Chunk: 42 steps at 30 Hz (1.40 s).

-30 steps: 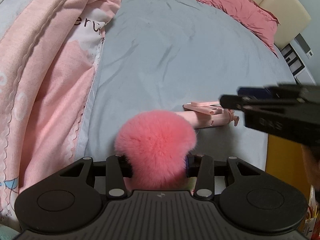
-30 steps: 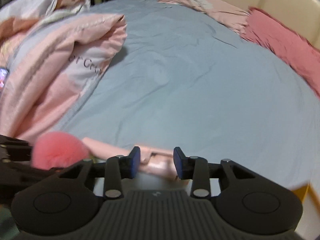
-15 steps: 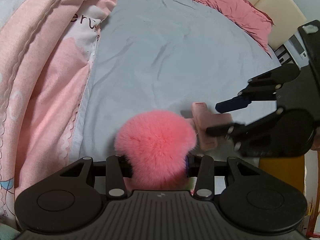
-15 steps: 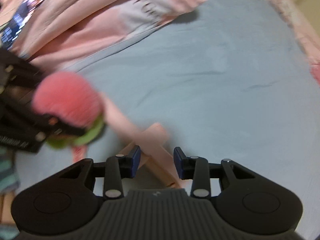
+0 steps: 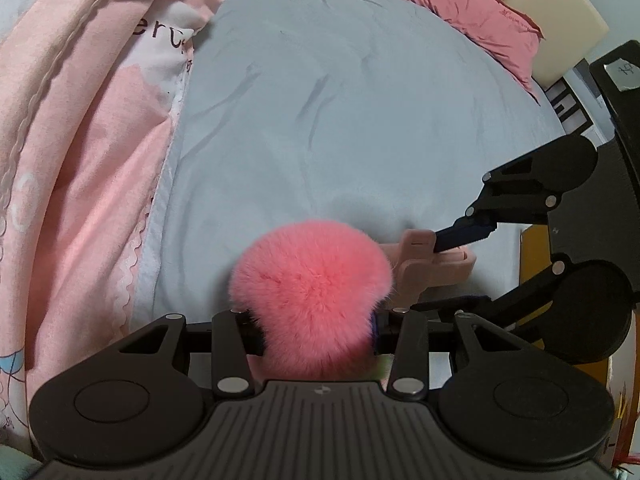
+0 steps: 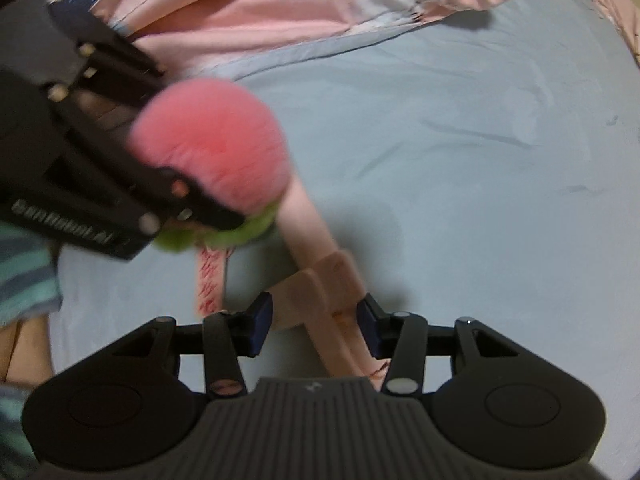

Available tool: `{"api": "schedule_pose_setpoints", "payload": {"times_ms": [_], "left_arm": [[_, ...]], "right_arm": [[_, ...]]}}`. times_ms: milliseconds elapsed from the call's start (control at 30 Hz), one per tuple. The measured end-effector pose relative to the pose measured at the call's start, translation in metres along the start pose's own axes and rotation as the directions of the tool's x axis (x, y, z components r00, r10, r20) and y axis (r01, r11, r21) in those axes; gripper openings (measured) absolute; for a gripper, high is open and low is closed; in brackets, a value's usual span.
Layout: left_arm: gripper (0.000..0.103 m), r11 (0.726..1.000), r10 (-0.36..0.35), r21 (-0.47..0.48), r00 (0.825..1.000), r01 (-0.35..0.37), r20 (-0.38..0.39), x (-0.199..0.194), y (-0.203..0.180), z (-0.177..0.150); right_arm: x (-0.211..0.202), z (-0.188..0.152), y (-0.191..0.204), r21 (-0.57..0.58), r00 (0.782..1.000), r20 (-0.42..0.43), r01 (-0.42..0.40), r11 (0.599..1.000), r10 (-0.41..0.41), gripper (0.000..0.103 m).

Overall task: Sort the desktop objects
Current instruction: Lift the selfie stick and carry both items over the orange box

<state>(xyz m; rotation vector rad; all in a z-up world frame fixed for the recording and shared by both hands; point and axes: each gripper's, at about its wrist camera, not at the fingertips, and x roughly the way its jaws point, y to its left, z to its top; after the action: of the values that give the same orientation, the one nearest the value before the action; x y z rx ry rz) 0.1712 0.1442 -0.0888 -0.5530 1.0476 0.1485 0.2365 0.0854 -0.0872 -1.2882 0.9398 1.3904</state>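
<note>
Now my right claw (image 6: 314, 322) is opening over the pink selfie stick (image 6: 320, 276), which lies on the bed sheet (image 6: 460, 160) just beside the pompom (image 5: 312, 280) held in my left claw (image 5: 316, 330). I would lower straight, centre the clamp part, then close.

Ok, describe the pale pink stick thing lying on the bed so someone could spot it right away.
On the grey-blue bed sheet, near the pink quilt, the right gripper, jaws opening, straddles it. It is the pale pink folding stick with a flat clamp block, smooth and hard, unlike the fluffy pink pompom beside it.
</note>
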Motion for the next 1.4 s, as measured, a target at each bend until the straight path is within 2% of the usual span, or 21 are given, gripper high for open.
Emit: {"api": "schedule_pose_setpoints", "payload": {"times_ms": [133, 267, 400, 533, 633, 733, 867, 1000, 1100, 1233, 1400], "left_arm": [[0.048, 1.0, 0.006, 0.008, 1.0, -0.006, -0.009, 0.001, -0.002, 0.0], [0.048, 1.0, 0.009, 0.005, 1.0, -0.008, -0.014, 0.002, -0.001, -0.001], [0.048, 1.0, 0.003, 0.004, 1.0, -0.003, -0.023, 0.003, -0.002, 0.0], [0.048, 1.0, -0.001, 0.008, 1.0, 0.001, -0.028, 0.002, -0.002, -0.001], [0.048, 1.0, -0.013, 0.02, 0.999, 0.014, -0.033, 0.002, -0.004, -0.002], [0.048, 0.999, -0.008, 0.034, 0.999, 0.009, -0.035, 0.001, -0.005, -0.004], [0.048, 0.999, -0.001, 0.045, 0.999, 0.002, -0.039, 0.001, -0.006, -0.006], [0.048, 0.998, 0.011, 0.059, 0.999, -0.008, -0.045, 0.003, -0.009, -0.006], [0.048, 0.998, 0.012, 0.061, 0.999, -0.009, -0.048, 0.003, -0.01, -0.007], [0.048, 0.998, 0.008, 0.063, 0.999, -0.005, -0.043, 0.002, -0.012, -0.007], [0.048, 0.998, -0.02, 0.056, 1.0, 0.019, 0.019, -0.014, -0.01, -0.01]], "right_arm": [[0.008, 0.006, -0.001, 0.008, 1.0, -0.004, 0.029, 1.0, -0.029, 0.049], [0.017, 0.011, -0.006, 0.032, 1.0, 0.01, -0.003, 0.999, 0.002, 0.055], [0.017, 0.011, 0.002, 0.029, 0.999, 0.028, 0.023, 0.999, -0.024, 0.051], [0.009, 0.003, 0.005, 0.086, 0.999, 0.022, 0.025, 0.996, -0.027, 0.046], [0.008, -0.008, 0.011, 0.122, 0.999, -0.035, 0.029, 0.992, -0.025, 0.046], [0.006, -0.023, 0.01, 0.189, 0.999, -0.046, 0.006, 0.982, 0.003, 0.048], [0.007, -0.032, 0.01, 0.222, 1.0, -0.023, -0.008, 0.975, 0.014, 0.053], [0.019, -0.027, 0.019, 0.176, 0.999, -0.03, 0.034, 0.984, -0.029, 0.056], [0.021, -0.025, 0.021, 0.224, 0.997, -0.028, 0.073, 0.972, -0.069, 0.046], [0.015, -0.028, 0.03, 0.24, 0.994, -0.024, 0.114, 0.964, -0.111, 0.045], [0.0, -0.032, 0.038, 0.258, 0.983, -0.015, 0.179, 0.949, -0.182, 0.044]]}}
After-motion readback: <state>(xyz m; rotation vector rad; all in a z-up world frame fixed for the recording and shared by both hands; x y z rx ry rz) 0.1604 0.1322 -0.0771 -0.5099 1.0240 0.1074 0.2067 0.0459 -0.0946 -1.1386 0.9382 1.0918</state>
